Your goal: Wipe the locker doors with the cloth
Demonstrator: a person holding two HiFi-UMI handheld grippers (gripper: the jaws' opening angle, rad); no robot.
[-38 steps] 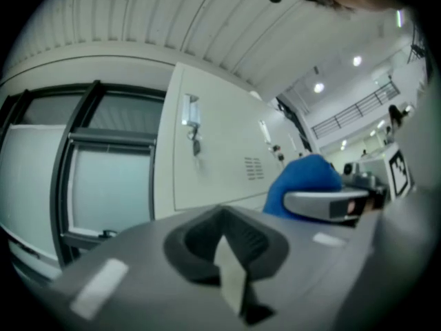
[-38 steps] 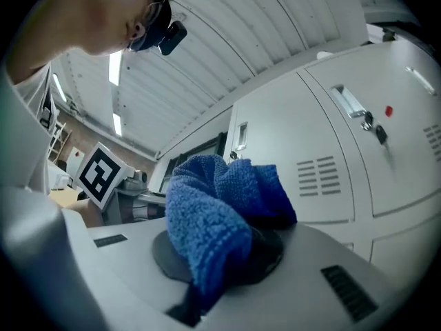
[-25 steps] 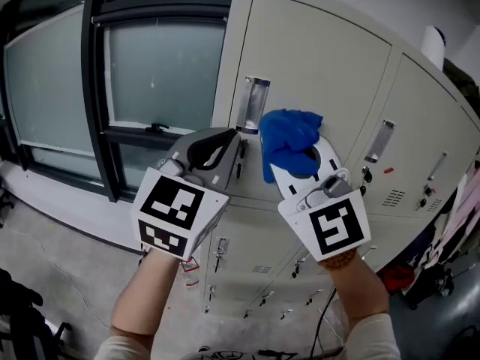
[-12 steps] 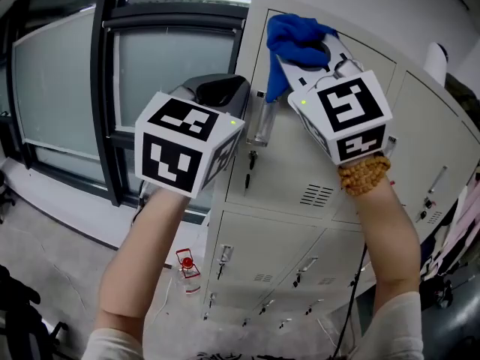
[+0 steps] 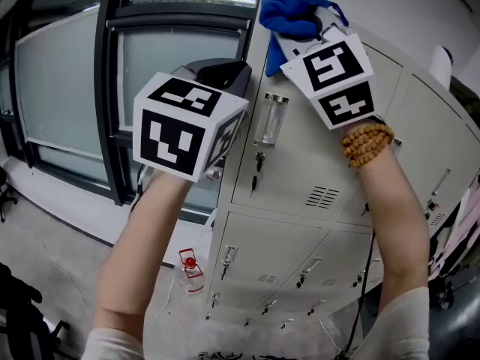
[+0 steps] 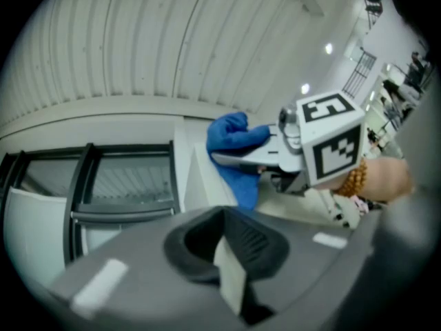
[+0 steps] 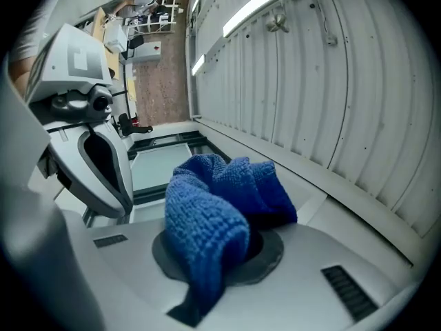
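I am holding a gripper in each hand, both raised in front of a bank of cream metal lockers [image 5: 315, 156] that stands beside a large dark-framed window [image 5: 67, 88]. My right gripper [image 5: 311, 28] is reaching up to the top left corner of the uppermost locker door [image 5: 300, 137], and its 2 jaws are clamping a bunched blue cloth [image 5: 289, 13]. The cloth is bulging out past the jaw tips, with 1 loose fold hanging down along the door's upper left edge; I cannot tell how firmly it is pressing on the metal. In the right gripper view the knitted blue fabric is filling the space between the jaws and spilling over them. My left gripper [image 5: 221, 73] is hovering lower and to the left, near the locker's side edge and just beside the clear door handle [image 5: 271, 118]. Its jaws are drawn together with nothing between them. A string of wooden beads [image 5: 366, 142] is circling my right wrist. Below, smaller locker doors [image 5: 262, 265] with little latches are showing.
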